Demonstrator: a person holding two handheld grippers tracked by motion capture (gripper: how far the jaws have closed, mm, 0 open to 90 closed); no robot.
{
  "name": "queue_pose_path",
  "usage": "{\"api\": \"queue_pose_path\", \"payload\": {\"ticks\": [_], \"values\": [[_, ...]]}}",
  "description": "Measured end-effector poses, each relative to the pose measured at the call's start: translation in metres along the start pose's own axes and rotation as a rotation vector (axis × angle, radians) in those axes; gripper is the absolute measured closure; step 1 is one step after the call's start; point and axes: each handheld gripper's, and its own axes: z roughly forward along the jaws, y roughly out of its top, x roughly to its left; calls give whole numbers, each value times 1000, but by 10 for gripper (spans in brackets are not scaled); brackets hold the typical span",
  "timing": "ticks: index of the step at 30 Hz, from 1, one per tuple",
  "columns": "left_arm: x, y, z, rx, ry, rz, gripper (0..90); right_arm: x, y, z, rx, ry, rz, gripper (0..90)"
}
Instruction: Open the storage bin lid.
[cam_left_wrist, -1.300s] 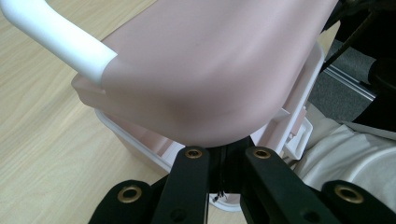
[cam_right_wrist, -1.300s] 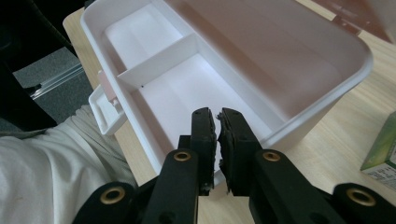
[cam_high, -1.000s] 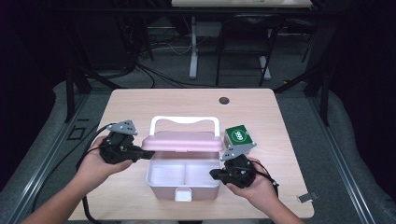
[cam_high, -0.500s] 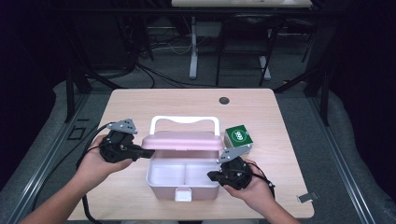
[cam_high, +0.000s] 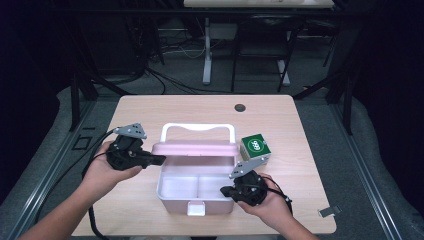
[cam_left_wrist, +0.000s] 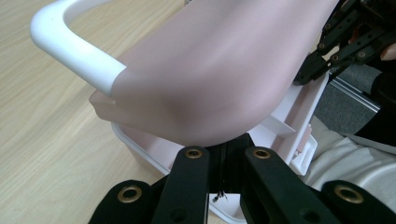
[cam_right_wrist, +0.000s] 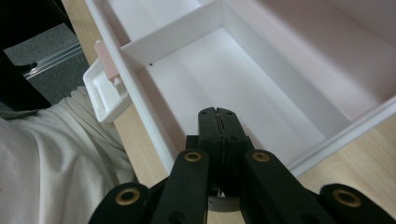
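Observation:
A pink storage box (cam_high: 172, 192) with a white inside sits open near the table's front. Its pink lid (cam_high: 194, 149) stands raised at the back, with the white handle (cam_high: 197, 127) above it. My left gripper (cam_high: 159, 160) is shut, and its tips touch the lid's left end. In the left gripper view the tips (cam_left_wrist: 224, 142) sit under the lid's (cam_left_wrist: 219, 70) edge with nothing between them. My right gripper (cam_high: 225, 190) is shut and empty at the box's front right. Its tips (cam_right_wrist: 218, 114) hang over the right compartment (cam_right_wrist: 243, 79), which is bare.
A small green box (cam_high: 255, 147) stands on the table just right of the lid. A dark round grommet (cam_high: 240, 107) is set in the far tabletop. The box's front latch (cam_high: 196, 209) hangs over the near table edge. A small metal clip (cam_high: 328, 211) lies at the front right corner.
My right gripper has edged slightly toward the near side of the box. The left gripper and the lid stay as they were.

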Motion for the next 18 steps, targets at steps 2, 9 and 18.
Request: {"api": "queue_pose_path", "payload": {"ticks": [2, 9, 18], "values": [[1, 1, 0, -2, 3, -1, 900, 1, 0, 1, 2, -3, -1, 900], [4, 7, -2, -17, 21, -2, 900, 1, -1, 3, -1, -3, 8, 900], [13, 20, -3, -41, 50, -18, 900, 1, -2, 3, -11, 3, 15, 900]]}}
